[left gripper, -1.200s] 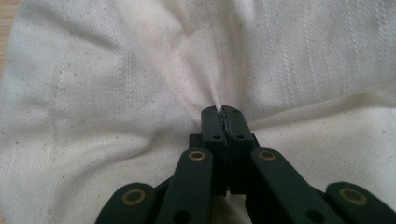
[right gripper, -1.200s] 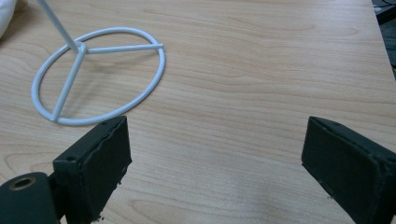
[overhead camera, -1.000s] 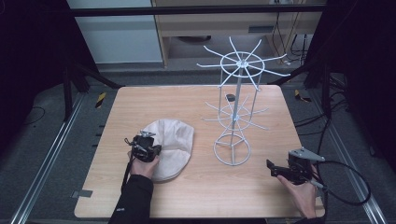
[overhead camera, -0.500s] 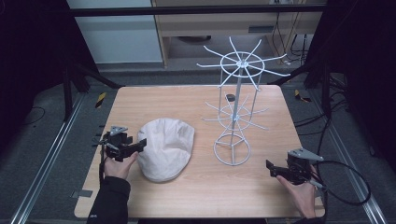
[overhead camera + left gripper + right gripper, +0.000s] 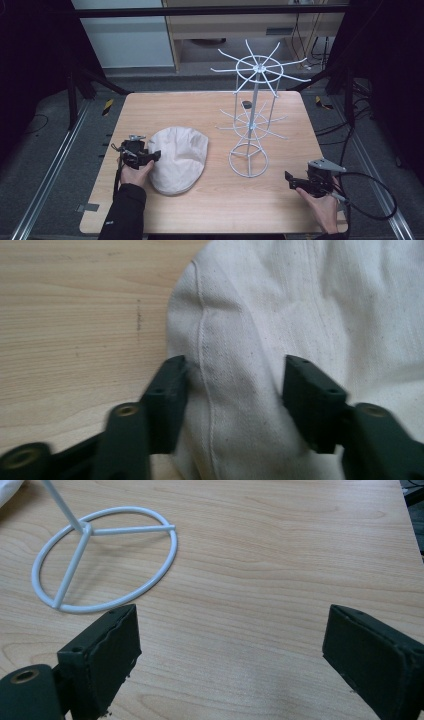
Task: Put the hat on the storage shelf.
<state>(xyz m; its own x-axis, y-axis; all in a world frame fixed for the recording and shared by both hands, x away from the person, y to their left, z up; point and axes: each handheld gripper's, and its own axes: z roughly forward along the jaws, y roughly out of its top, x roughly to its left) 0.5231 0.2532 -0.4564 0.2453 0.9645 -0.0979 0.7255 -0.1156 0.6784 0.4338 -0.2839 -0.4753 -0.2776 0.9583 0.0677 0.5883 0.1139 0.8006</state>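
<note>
Where the high view blurs: cap (image 5: 300, 315) fold between closing left tool (image 5: 232, 385) jaws

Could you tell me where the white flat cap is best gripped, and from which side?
Probably its left edge by the seam: the cap lies flat, and the left hand-held gripper already straddles a raised fold there, so pinch that fold from the left.

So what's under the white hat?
The white hat lies flat on the wooden table, and bare wood shows all around its edge. Whatever sits beneath the cloth is covered, so I cannot tell. The left hand-held gripper straddles its rim.
</note>
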